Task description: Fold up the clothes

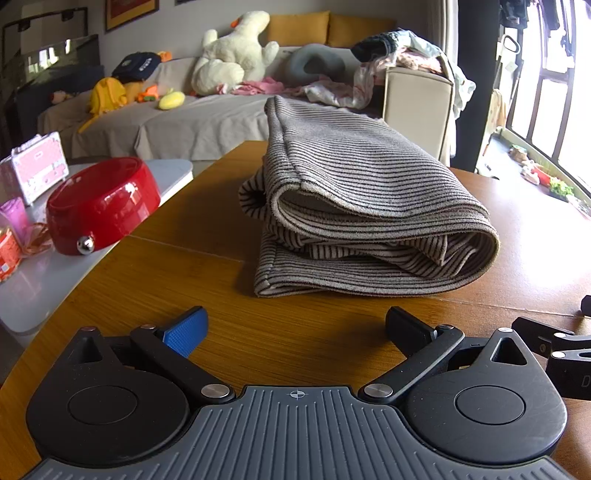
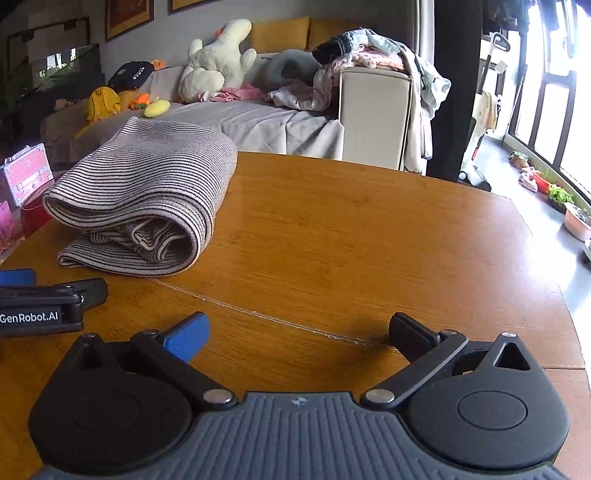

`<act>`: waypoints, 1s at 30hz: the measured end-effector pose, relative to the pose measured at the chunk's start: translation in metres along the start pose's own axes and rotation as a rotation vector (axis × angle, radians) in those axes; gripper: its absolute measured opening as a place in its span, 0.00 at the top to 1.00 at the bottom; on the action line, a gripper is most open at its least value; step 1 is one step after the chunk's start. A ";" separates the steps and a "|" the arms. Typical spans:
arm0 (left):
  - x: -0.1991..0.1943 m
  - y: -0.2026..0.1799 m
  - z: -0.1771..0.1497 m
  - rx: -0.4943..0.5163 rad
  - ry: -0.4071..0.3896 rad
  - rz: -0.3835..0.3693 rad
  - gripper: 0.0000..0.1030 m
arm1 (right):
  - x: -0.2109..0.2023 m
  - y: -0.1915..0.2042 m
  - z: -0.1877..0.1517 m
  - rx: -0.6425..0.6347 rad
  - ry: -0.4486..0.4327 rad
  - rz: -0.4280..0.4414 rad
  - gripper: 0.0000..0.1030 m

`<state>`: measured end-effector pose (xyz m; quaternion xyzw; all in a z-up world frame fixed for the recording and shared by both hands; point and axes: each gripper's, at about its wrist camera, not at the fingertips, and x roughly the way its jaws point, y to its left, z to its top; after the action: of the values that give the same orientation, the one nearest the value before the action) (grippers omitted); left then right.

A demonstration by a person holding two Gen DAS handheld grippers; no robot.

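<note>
On wooden table (image 2: 351, 229), folded striped garment (image 1: 354, 206), both grippers (image 1: 295, 325) (image 2: 299, 332) spread wide, empty; cluttered sofa (image 1: 192, 122) behind.

A home living room is showing here. A sofa (image 1: 207, 122) draped in grey cloth is sitting behind the wooden tabletop (image 1: 184, 280), carrying a big white plush duck (image 1: 232, 51), yellow cushions (image 1: 299, 27), a neck pillow (image 1: 310, 62) and a heap of loose clothes (image 1: 402, 55). Framed pictures (image 2: 129, 16) are hanging on the wall, and potted plants (image 2: 559, 195) are standing by tall windows (image 2: 550, 110).
</note>
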<state>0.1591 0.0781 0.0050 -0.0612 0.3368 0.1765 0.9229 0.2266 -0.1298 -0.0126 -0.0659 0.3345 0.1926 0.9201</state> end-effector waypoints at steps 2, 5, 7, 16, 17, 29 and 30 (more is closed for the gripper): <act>0.000 0.000 0.000 0.000 0.000 0.000 0.00 | 0.003 -0.001 0.002 -0.004 0.000 0.005 0.00; 0.000 0.000 0.000 0.000 0.000 0.000 0.00 | 0.002 0.001 0.001 -0.006 0.000 0.005 0.00; 0.000 0.000 0.000 0.000 0.000 0.000 0.00 | 0.002 0.001 0.001 -0.006 0.000 0.005 0.00; 0.000 0.000 0.000 0.000 0.000 0.000 0.00 | 0.002 0.000 0.001 -0.006 0.000 0.005 0.00; 0.000 0.000 0.000 0.000 0.000 0.000 0.00 | 0.002 0.000 0.002 -0.006 0.000 0.005 0.00; 0.000 0.000 0.000 0.000 0.000 0.000 0.00 | 0.002 0.001 0.001 -0.005 0.000 0.005 0.00; 0.000 0.000 0.000 0.000 0.000 0.000 0.00 | 0.002 0.001 0.001 -0.005 0.000 0.005 0.00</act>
<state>0.1587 0.0782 0.0048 -0.0612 0.3369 0.1765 0.9228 0.2286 -0.1279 -0.0128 -0.0675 0.3342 0.1958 0.9195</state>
